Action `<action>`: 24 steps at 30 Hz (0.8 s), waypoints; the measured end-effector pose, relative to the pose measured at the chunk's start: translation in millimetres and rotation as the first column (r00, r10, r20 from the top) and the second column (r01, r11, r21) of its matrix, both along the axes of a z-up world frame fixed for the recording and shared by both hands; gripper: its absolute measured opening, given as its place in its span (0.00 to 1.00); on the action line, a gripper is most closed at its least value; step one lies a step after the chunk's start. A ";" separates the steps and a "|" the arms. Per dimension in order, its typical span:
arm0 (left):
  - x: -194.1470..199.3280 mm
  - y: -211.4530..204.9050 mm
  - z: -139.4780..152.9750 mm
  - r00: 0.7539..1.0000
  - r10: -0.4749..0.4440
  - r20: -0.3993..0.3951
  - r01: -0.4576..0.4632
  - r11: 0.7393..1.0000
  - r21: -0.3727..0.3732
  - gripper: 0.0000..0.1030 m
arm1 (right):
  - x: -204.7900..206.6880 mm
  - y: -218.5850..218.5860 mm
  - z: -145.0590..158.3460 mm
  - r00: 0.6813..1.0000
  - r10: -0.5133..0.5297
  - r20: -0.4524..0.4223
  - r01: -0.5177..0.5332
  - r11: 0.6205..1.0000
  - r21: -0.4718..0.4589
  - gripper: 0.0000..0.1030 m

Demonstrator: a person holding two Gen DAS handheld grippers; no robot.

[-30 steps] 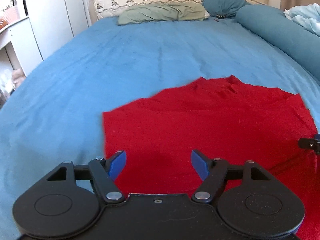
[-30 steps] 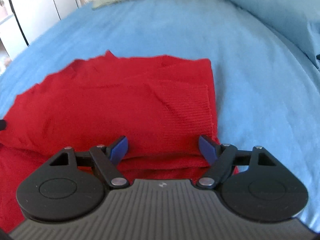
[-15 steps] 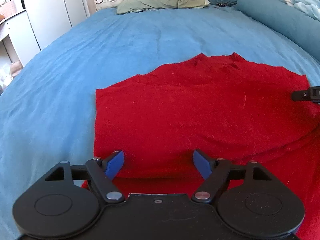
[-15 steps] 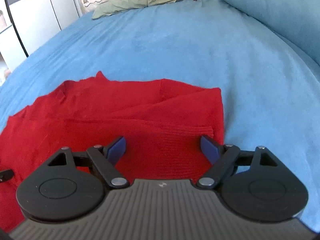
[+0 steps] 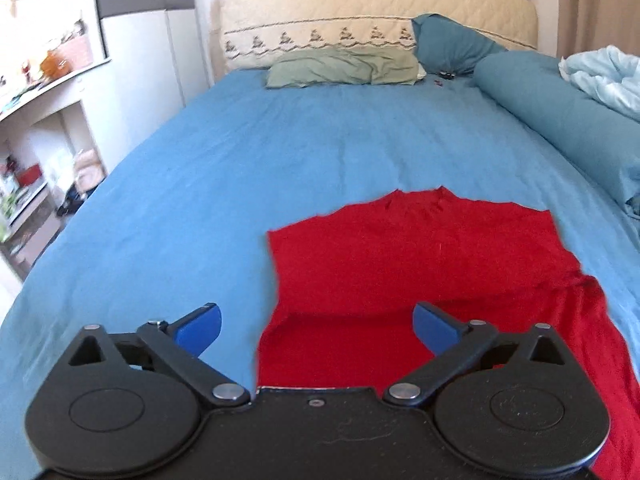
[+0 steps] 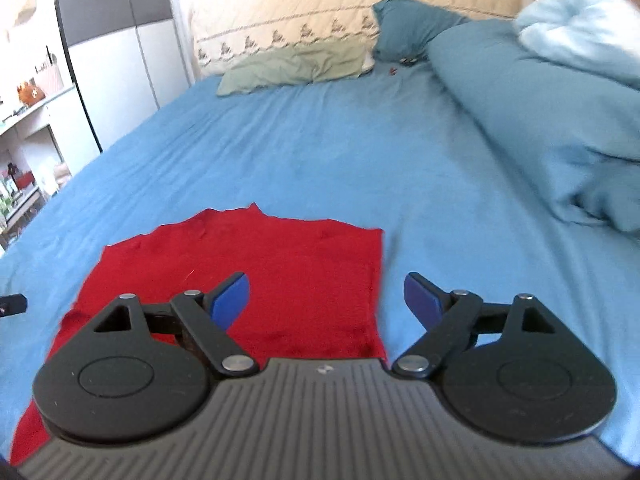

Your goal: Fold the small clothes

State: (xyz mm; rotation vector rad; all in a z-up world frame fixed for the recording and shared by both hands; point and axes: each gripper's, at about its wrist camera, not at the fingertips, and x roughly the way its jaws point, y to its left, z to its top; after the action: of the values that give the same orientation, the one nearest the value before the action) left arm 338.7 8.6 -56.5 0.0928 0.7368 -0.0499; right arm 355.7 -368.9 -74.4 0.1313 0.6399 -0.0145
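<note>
A red knit garment [image 5: 420, 264] lies folded on the blue bed sheet [image 5: 280, 168], an upper layer lapped over the lower part nearest me. My left gripper [image 5: 316, 330] hangs above the garment's left near edge, jaws opening wide with nothing between them. In the right wrist view the same red garment [image 6: 280, 264] shows with its right edge straight. My right gripper [image 6: 326, 298] is above that right edge, jaws opening wide and holding nothing. The tip of the left gripper [image 6: 12, 304] peeks in at the far left.
At the head of the bed lie a green pillow [image 5: 344, 66] and a teal pillow [image 5: 448, 46] against a cream headboard [image 5: 376, 8]. A rolled teal duvet [image 5: 560, 112] runs along the right side. White shelves and cupboards [image 5: 52, 128] stand left of the bed.
Both grippers have risen and drawn back from the garment, their jaws spreading wider. The garment now lies smaller and farther off in both views, left on the sheet.
</note>
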 end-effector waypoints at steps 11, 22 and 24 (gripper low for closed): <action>-108.0 37.5 -35.7 0.998 -0.038 -0.050 0.037 0.999 -0.012 1.00 | -151.8 -7.1 -29.9 0.995 0.020 -0.099 -0.025 0.999 -0.048 1.00; -175.6 59.1 -89.2 0.977 -0.022 -0.214 -0.010 0.989 -0.146 0.90 | -240.9 4.5 -65.2 0.980 0.010 -0.200 -0.007 1.000 0.015 1.00; -183.3 60.6 -96.6 0.975 -0.018 -0.219 -0.020 0.986 -0.167 0.86 | -248.0 7.9 -72.6 0.977 0.011 -0.215 -0.009 1.000 0.012 0.93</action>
State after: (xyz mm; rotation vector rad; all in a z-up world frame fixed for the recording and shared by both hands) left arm 155.4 69.2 -153.1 -0.0763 0.9514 -0.1229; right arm 107.7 -361.0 -147.0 0.1381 0.8568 -0.0153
